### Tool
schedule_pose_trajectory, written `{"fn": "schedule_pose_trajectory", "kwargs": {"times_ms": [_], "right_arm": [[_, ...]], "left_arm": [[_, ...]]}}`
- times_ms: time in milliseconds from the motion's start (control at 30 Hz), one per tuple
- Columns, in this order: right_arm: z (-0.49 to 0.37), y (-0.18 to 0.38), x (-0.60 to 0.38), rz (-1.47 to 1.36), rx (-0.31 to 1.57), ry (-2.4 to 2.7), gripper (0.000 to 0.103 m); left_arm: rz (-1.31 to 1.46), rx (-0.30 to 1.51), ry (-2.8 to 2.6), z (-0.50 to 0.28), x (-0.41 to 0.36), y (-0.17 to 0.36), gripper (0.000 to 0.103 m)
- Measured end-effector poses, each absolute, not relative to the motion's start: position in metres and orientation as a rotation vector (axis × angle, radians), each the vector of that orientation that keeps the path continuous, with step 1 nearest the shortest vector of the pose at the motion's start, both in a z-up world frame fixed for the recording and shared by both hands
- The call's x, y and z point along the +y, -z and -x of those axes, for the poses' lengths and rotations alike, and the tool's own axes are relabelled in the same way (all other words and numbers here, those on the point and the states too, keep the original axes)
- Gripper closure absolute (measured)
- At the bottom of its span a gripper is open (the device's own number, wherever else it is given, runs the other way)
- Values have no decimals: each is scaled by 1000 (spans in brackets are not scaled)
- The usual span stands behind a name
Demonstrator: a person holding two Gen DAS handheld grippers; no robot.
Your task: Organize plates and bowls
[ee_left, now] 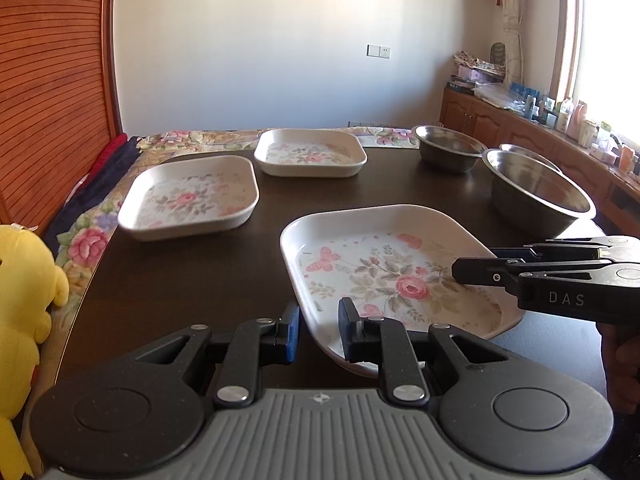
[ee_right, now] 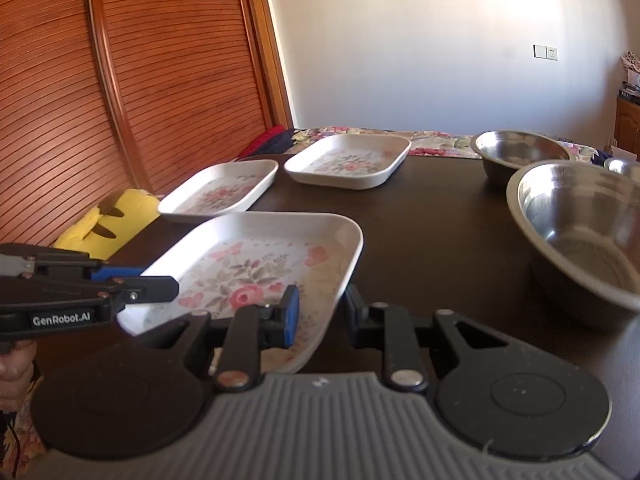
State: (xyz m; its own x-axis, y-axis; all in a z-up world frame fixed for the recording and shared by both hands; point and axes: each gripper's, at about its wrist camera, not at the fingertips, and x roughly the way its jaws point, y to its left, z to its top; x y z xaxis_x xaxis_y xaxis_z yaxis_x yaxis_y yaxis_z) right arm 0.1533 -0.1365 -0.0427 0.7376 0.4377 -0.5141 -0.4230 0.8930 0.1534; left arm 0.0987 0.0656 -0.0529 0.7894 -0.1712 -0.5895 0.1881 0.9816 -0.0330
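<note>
We have the nearest white square floral plate point(ee_left: 400, 276) pinched at two corners: left tongs point(ee_left: 319, 334) clenched on its near-left rim, right tongs point(ee_right: 320, 312) clenched on its near-right rim, one blue pad inside and one outside the lip each time. Plate looks tipped up off the dark wooden surface point(ee_left: 180, 280), held between us. Two matching floral plates point(ee_left: 188, 196) point(ee_left: 310, 152) lie ahead and left, the closer one diagonally left of the held plate, nearer our left hand. Three steel bowls point(ee_right: 580, 224) sit right. We judge stacking onto the closer plate comes next; corners need aligning.
</note>
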Motion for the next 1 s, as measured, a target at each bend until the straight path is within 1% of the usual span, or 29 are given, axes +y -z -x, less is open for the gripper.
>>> {"fn": "schedule_pose_trajectory", "kwargs": {"times_ms": [400,1000], "right_arm": [[-129,50,-135,-42,578,-462,77],[-124,60,-134,-44,586,-441,76]], "left_arm": [[-27,640,186,-85,65,64,81],[-23,644,174,-89,63,74,81]]}}
